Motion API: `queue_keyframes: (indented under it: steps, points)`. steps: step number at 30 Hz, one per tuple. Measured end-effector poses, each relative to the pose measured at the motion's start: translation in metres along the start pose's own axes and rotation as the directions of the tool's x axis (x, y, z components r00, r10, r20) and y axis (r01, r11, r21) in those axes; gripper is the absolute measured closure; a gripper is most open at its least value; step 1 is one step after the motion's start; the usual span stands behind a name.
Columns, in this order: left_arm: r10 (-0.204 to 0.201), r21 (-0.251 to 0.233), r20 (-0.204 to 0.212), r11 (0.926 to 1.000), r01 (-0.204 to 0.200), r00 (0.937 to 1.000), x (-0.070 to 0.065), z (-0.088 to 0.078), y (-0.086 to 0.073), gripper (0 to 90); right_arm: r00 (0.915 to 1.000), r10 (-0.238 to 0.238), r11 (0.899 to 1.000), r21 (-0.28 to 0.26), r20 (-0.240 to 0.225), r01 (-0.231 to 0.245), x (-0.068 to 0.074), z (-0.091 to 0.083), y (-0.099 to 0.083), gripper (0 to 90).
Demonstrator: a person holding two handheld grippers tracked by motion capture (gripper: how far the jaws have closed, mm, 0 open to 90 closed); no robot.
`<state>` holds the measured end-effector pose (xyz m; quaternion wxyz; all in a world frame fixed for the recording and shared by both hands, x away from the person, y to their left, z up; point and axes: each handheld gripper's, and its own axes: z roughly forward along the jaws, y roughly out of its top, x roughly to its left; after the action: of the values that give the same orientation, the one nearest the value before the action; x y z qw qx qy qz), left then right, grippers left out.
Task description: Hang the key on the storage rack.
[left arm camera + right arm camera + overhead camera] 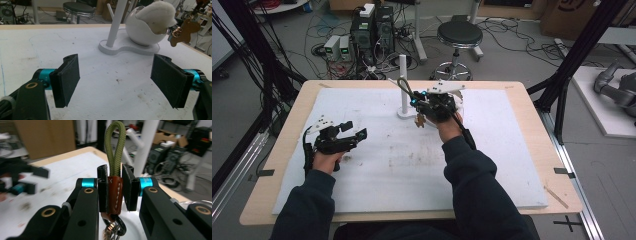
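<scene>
A keychain has an olive green cord loop (114,147), a brown leather sleeve (115,193) and a metal ring (112,227) under it. My right gripper (115,168) is shut on the sleeve, with the loop pointing up. In the high view the right gripper (418,97) is beside the white post stand (403,85), and a brown tag (419,120) dangles below it. That tag (185,31) hangs right of the stand's white egg-shaped bowl (142,32). My left gripper (354,131) rests low at the mat's left, open (115,75) and holding nothing.
A white mat (377,165) covers the wooden table (537,115). White fluffy stuffing (156,15) fills the bowl on the stand's base (120,48). A stool (459,35), computers and cables sit on the floor beyond the far edge.
</scene>
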<state>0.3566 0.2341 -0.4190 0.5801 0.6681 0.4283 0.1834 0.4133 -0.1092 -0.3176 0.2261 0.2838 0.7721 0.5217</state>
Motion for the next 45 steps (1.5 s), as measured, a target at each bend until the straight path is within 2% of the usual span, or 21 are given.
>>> queue_keyframes:
  steps: [3, 7, 10, 15, 17, 18, 19, 23, 27, 30, 31, 32, 34, 39, 42, 45]
  points:
    - [0.001, -0.001, 0.001, 1.0, -0.001, 1.0, -0.001, 0.0, 0.0, 23.0, 0.9993, 0.004, 1.0, 0.017, 0.038, -0.005, -0.004, 0.011, 0.007, 77.6]
    - [0.008, 0.003, 0.001, 1.0, -0.008, 1.0, -0.001, 0.0, 0.0, 23.0, 0.9965, -0.003, 0.996, 0.094, 0.084, -0.004, -0.01, 0.028, 0.01, 77.6]
    - [0.005, 0.0, 0.001, 1.0, -0.005, 1.0, -0.001, 0.0, 0.0, 23.0, 0.9944, -0.009, 0.992, 0.122, 0.105, -0.004, -0.013, 0.038, 0.009, 77.6]
    - [0.005, -0.002, 0.005, 1.0, -0.005, 1.0, -0.001, 0.0, 0.0, 23.0, 0.9948, 0.007, 0.99, 0.141, 0.102, -0.021, -0.015, 0.046, 0.004, 76.6]
    - [0.004, -0.001, 0.003, 1.0, -0.004, 1.0, -0.001, 0.0, 0.0, 23.0, 0.9961, 0.012, 0.992, 0.126, 0.088, -0.023, -0.015, 0.043, 0.005, 71.0]
    - [0.005, 0.0, 0.004, 1.0, -0.005, 1.0, -0.001, -0.001, 0.0, 23.0, 0.9957, 0.009, 0.994, 0.11, 0.092, -0.02, -0.015, 0.04, 0.005, 62.0]
    - [0.005, -0.001, 0.005, 1.0, -0.005, 1.0, -0.001, -0.001, 0.0, 23.0, 0.9943, 0.002, 0.995, 0.101, 0.107, -0.013, -0.015, 0.036, 0.006, 56.8]
    - [0.01, -0.003, 0.003, 0.9999, -0.01, 0.9999, -0.002, -0.003, 0.001, 23.0, 0.9939, 0.009, 0.997, 0.081, 0.11, -0.018, -0.02, 0.016, 0.007, 49.9]
    - [0.009, -0.007, -0.001, 0.9999, -0.009, 1.0, -0.001, -0.004, 0.001, 23.0, 0.9935, 0.034, 0.995, 0.088, 0.109, -0.044, -0.029, -0.005, 0.004, 35.5]
    - [0.016, -0.005, -0.001, 0.9999, -0.016, 0.9999, -0.001, -0.003, 0.001, 23.0, 0.9948, 0.008, 0.998, 0.054, 0.101, -0.014, -0.034, -0.023, -0.008, 27.1]
    - [0.015, -0.002, -0.003, 0.9999, -0.015, 0.9999, -0.002, -0.003, 0.001, 22.9, 0.9942, 0.007, 0.997, 0.074, 0.107, -0.015, -0.035, -0.027, -0.01, 24.9]
    - [0.015, -0.004, -0.004, 0.9999, -0.015, 0.9999, -0.002, -0.003, 0.001, 23.0, 0.9934, 0.003, 0.995, 0.102, 0.114, -0.015, -0.037, -0.032, -0.016, 24.2]
    - [0.015, -0.008, -0.005, 0.9999, -0.015, 0.9999, -0.001, -0.003, 0.001, 22.9, 0.9946, -0.003, 0.996, 0.094, 0.103, -0.007, -0.04, -0.043, -0.029, 22.7]
    - [0.011, -0.024, -0.016, 0.9996, -0.012, 0.9998, -0.001, -0.004, 0.002, 22.9, 0.9942, 0.001, 0.988, 0.153, 0.108, -0.018, -0.049, -0.068, -0.061, 21.4]
    - [0.017, -0.031, -0.022, 0.9994, -0.018, 0.9996, -0.001, -0.004, 0.002, 22.9, 0.9932, 0.027, 0.988, 0.146, 0.114, -0.044, -0.053, -0.084, -0.08, 21.4]
    - [0.044, -0.039, -0.028, 0.9983, -0.045, 0.9986, -0.002, -0.002, 0.002, 22.8, 0.9923, 0.051, 0.988, 0.14, 0.113, -0.067, -0.056, -0.101, -0.098, 21.4]
